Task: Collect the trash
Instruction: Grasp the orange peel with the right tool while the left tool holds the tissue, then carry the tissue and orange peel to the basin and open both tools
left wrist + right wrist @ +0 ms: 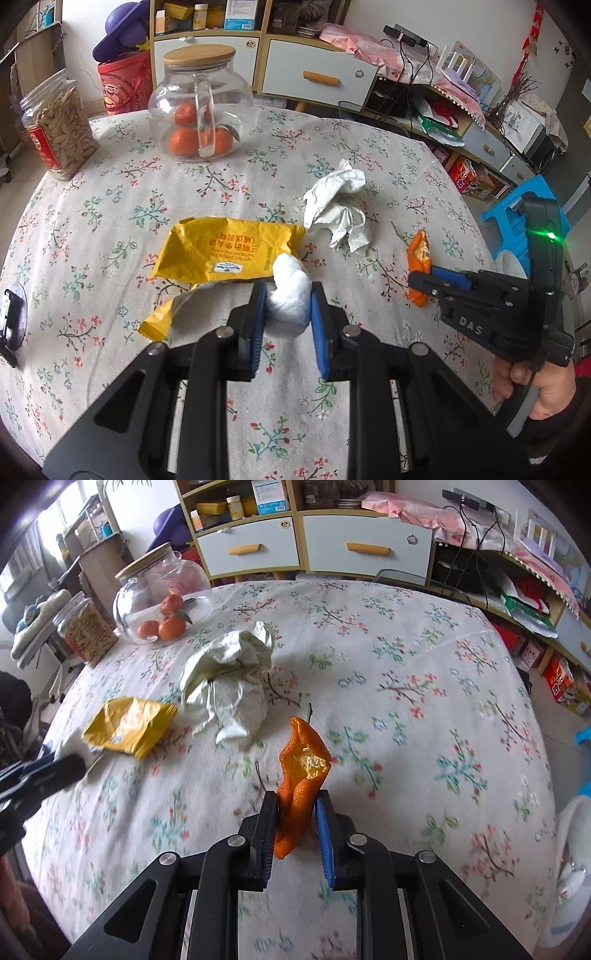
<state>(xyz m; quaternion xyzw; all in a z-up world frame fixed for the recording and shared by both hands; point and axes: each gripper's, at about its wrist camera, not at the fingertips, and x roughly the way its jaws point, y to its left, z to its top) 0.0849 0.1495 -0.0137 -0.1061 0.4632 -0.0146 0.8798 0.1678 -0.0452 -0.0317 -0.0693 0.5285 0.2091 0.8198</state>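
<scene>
A surface [110,177] covered in a flowered cloth. The left tool [288,308] is clamped on a white tissue wad [290,295]. The right tool [297,819], at three o'clock, pinches an orange peel [301,775]. A yellow wrapper [229,251] lies at the center, crumpled white paper [340,206] at two o'clock of it.

Both views are evenly lit by soft daylight, brightest at ten o'clock in the right wrist view. Edges are bent and vignetted by the fisheye. The bench [406,701] cloth is blurred at six o'clock there.
</scene>
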